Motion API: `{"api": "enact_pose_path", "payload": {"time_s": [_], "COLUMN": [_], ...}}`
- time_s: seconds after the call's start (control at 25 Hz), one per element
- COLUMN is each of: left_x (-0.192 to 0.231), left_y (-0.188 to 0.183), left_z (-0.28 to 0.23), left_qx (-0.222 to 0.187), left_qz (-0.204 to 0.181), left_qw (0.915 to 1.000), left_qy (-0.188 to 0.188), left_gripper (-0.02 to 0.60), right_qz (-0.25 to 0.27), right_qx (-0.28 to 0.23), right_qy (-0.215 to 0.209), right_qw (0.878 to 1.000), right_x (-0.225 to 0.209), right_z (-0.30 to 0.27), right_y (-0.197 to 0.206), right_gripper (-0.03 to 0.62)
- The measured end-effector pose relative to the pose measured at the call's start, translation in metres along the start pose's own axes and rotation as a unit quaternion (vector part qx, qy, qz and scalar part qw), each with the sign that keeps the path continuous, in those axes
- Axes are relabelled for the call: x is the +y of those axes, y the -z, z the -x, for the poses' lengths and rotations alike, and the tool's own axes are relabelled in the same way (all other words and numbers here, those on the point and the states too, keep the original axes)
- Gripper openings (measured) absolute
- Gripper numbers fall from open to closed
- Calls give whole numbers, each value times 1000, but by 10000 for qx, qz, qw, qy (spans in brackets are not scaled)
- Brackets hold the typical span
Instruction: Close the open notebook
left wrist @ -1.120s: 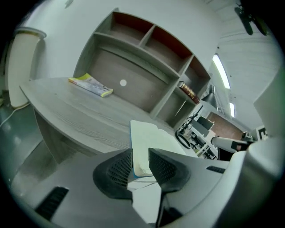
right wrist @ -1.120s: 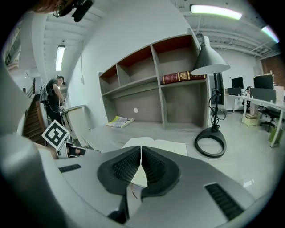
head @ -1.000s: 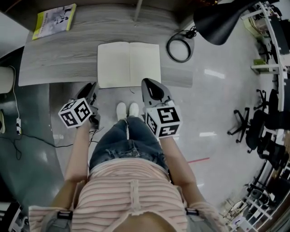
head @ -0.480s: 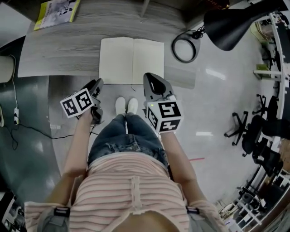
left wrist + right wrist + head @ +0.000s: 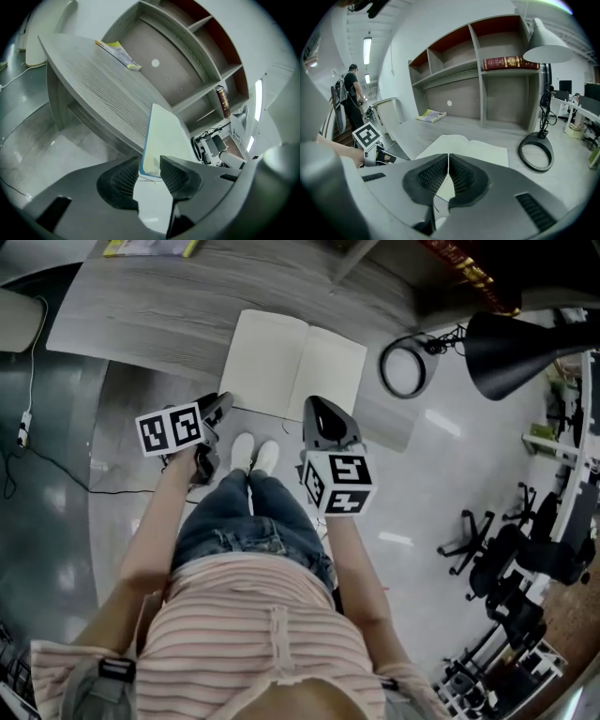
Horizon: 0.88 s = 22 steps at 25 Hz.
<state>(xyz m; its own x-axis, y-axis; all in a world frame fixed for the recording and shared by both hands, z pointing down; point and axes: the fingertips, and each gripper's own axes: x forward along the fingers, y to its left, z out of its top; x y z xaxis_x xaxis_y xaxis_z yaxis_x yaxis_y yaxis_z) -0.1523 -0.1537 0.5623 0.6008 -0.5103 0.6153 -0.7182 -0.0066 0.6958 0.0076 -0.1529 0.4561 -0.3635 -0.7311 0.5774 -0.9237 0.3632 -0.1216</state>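
The open notebook (image 5: 295, 367) lies flat on the grey wooden desk (image 5: 159, 324), blank cream pages up. My left gripper (image 5: 221, 404) is at its near left corner with the jaws open. In the left gripper view the notebook's (image 5: 164, 133) blue-edged corner shows through the gap of the left gripper (image 5: 150, 165), and the pads do not press on it. My right gripper (image 5: 316, 411) hovers at the notebook's near right edge. In the right gripper view its jaws meet at the tips (image 5: 448, 158), nothing between them, with the notebook (image 5: 476, 147) just beyond.
A black lamp's ring base (image 5: 408, 368) stands right of the notebook, its shade (image 5: 525, 343) overhanging. A yellow booklet (image 5: 119, 54) lies far left on the desk. Shelves behind hold a red book (image 5: 508, 63). A person (image 5: 352, 91) stands in the distance.
Both grippers have sunk and come closer to the notebook's near edge. The left one has rolled and now sits at the near left corner. The notebook still lies open.
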Motion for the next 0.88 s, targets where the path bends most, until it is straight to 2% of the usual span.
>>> {"api": "enact_pose_path", "payload": {"time_s": [0.12, 0.44, 0.76, 0.88], "left_x": [0, -3, -13, -18], "left_y": [-1, -4, -10, -11], "left_z": [-1, 5, 18, 26], "left_qx": [-36, -142, -226, -183], "left_qz": [128, 160, -272, -618], "left_qw": [9999, 9998, 9994, 9978], "left_qy": [84, 51, -33, -168], "left_gripper": [133, 70, 52, 52], "right_qz": [24, 86, 108, 102], "right_qx": [49, 139, 141, 125], "right_qy": [-49, -128, -145, -118], "right_qw": [10000, 9998, 9997, 9998], "right_x": [0, -2, 1, 1], "right_z": [-6, -9, -8, -3], "right_y": [0, -1, 5, 5], "right_gripper": [18, 18, 18, 18]}}
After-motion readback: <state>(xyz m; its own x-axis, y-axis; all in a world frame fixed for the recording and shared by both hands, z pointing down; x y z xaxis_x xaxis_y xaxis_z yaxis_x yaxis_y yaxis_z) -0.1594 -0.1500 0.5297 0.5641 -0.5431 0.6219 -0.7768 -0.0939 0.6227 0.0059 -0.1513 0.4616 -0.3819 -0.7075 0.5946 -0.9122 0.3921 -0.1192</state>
